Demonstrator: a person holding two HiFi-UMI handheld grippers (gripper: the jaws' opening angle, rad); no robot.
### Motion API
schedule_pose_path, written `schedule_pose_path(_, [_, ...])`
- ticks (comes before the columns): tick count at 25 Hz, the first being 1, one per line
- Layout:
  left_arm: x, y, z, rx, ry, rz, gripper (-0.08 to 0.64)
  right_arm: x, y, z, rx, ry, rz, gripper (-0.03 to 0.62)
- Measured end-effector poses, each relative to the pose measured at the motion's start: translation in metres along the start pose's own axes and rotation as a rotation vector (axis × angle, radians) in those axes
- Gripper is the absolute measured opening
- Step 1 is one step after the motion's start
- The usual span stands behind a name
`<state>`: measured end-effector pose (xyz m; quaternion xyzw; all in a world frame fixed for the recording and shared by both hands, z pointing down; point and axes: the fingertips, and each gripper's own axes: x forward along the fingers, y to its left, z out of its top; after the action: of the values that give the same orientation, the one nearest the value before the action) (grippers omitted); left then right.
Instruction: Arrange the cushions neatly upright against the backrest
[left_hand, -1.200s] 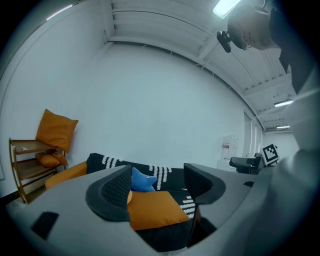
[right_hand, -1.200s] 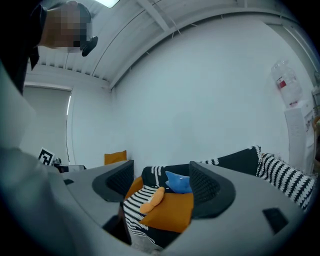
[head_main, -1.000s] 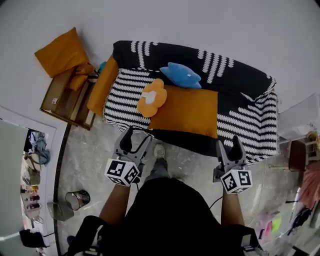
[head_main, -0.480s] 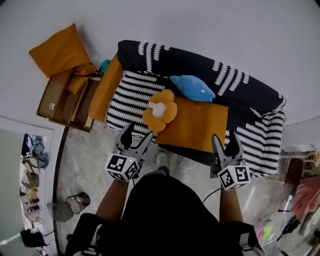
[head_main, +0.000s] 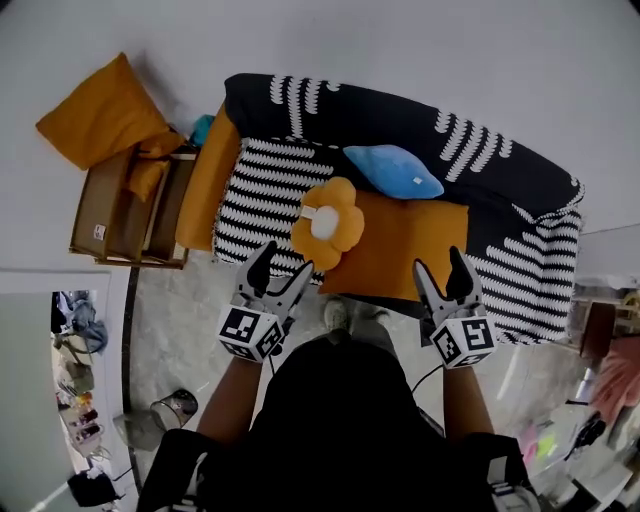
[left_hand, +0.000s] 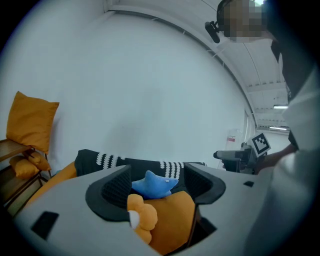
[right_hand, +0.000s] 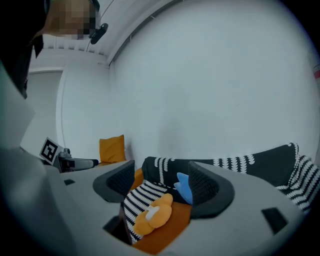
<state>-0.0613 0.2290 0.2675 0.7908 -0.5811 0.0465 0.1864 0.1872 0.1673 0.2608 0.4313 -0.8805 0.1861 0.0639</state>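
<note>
Head view looks steeply down on the sofa (head_main: 270, 190); both gripper views face it from low.

The floor (head_main: 180, 310) before the sofa (head_main: 520, 270) is lying open, so the left gripper (head_main: 285, 258) and right gripper (head_main: 440, 262), jaws apart and empty, are facing the seat's front edge unhindered. The big orange cushion (head_main: 405, 245) is lying flat across the middle, the flower cushion (head_main: 327, 222) overlapping its left edge and the blue cushion (head_main: 392, 170) sitting behind it by the backrest (head_main: 330, 105). Only the striped seat (head_main: 255, 185) on the left is showing bare, and a wooden rack (head_main: 120, 210) is crowding the sofa's left end
</note>
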Motion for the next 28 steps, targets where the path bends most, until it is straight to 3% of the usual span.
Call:
schedule_pose_path(7, [0.044,0.003,-0.003,-0.041,0.034,-0.012,0.342,0.010,-0.050,-0.002,0.035,0.034,-0.068,0.331])
schedule_pose_path(15, [0.140,0.003,0.008,-0.052,0.092,-0.033,0.342,0.044,-0.137,-0.017,0.101,0.105,-0.149,0.331])
schedule_pose_path(19, [0.189,0.007,-0.013,-0.060,0.170,-0.044,0.341,0.072,-0.171,-0.040,0.109,0.147,-0.176,0.323])
schedule_pose_path(28, [0.308,0.016,-0.061,-0.053,0.322,-0.051,0.341,0.148,-0.226,-0.100,0.155,0.281,-0.142,0.318])
